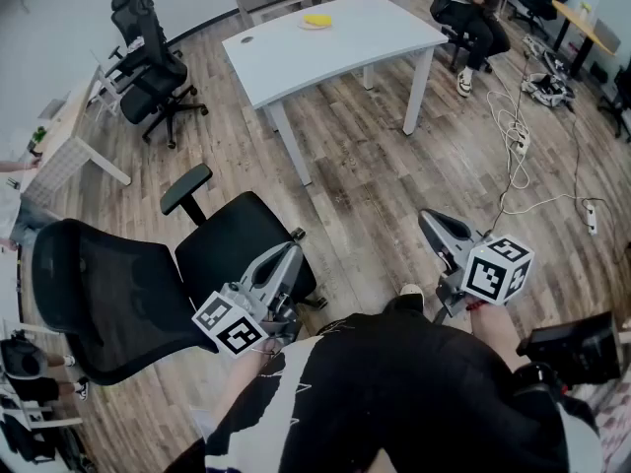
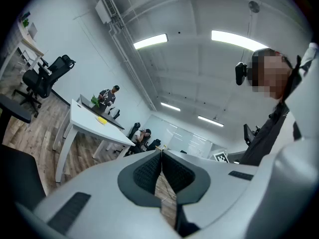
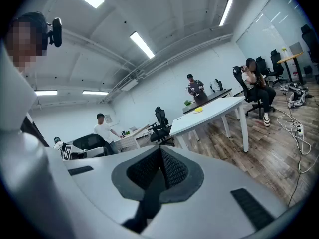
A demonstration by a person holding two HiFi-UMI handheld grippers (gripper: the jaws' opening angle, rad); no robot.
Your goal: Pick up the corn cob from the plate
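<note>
The corn cob point(image 1: 317, 20) is only being shown as a tiny yellow blob on a plate point(image 1: 307, 24) at the far side of the white table point(image 1: 345, 52). It's way too small for any detail to be made out, and the plate is barely being told apart from the tabletop.

Both grippers are being held well short of the table, on its near side. The left gripper point(image 1: 294, 250) is being kept with its jaws pressed together and nothing caught between the pads. Same for the right gripper point(image 1: 426, 217): jaws closed, empty.

The black office chair point(image 1: 128, 294) near the table is being partly covered by the left gripper. Past the table's right end, a seated person point(image 1: 475, 3) is being cut off by the frame's top edge.
</note>
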